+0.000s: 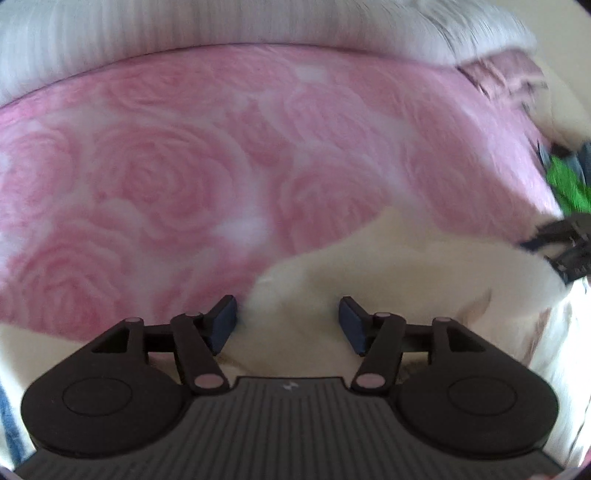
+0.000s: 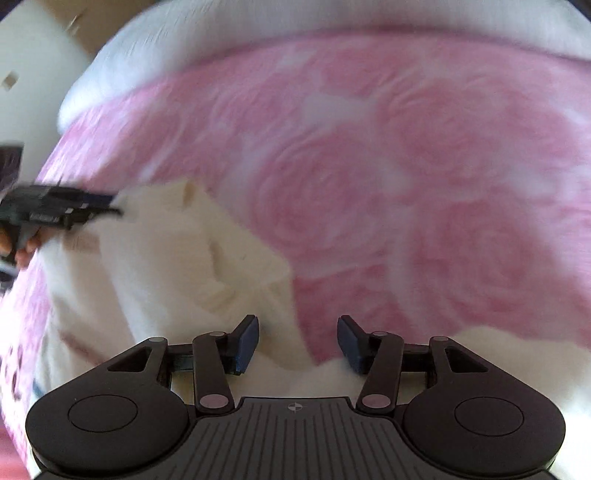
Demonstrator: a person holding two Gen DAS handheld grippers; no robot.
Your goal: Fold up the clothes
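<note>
Cream-white soft fabric garment (image 2: 177, 258) is seen lying on a bed covered by a pink rose-patterned blanket (image 1: 166, 177), at the near edge of it, under and just ahead of both tools. In the right wrist view several layers and straight creased edges can be made out in the cloth, so some folding is judged to be present, though blur hides its outline and what kind of garment it is. The left claw (image 1: 288, 321) is held with its jaws apart, cloth lying between and below them without being pinched. The right claw (image 2: 298, 341) is likewise spread, a cloth edge passing beneath it. Both frames are smeared by motion. A neat finished packet cannot be confirmed; the loose, uneven edges suggest that further folds and smoothing are left. A white ribbed cushion or headboard (image 1: 184, 33) is seen behind the blanket.
</note>
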